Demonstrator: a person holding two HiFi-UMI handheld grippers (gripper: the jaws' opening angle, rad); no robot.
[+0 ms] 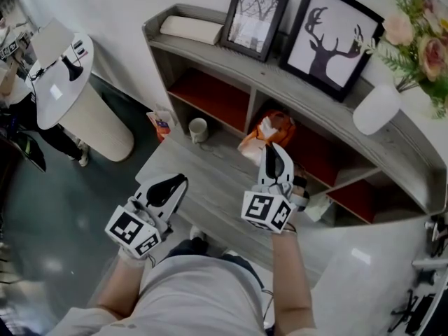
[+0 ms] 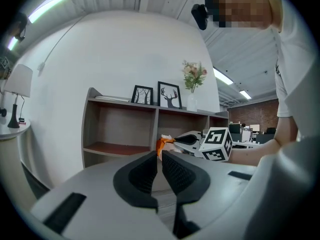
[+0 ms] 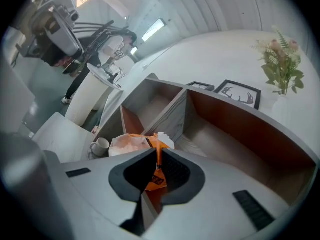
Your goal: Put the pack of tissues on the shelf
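The pack of tissues (image 1: 269, 130) is orange and clear plastic, with a white tissue sticking out. My right gripper (image 1: 275, 158) is shut on its thin top edge and holds it in front of the grey shelf's (image 1: 210, 53) middle compartment. In the right gripper view the pack (image 3: 129, 144) hangs past the closed jaws, with the red-backed compartments beyond. My left gripper (image 1: 172, 185) hovers lower left over the grey table (image 1: 210, 187), shut with nothing in it. The left gripper view shows the pack (image 2: 161, 145) and my right gripper (image 2: 186, 139) ahead.
A white mug (image 1: 198, 129) stands on the table near the shelf's left compartment, and a small packet (image 1: 162, 123) lies left of it. Two framed pictures (image 1: 253, 21), a book (image 1: 190, 29) and a white vase (image 1: 376, 108) are on the shelf top. A round white stand (image 1: 77, 110) is far left.
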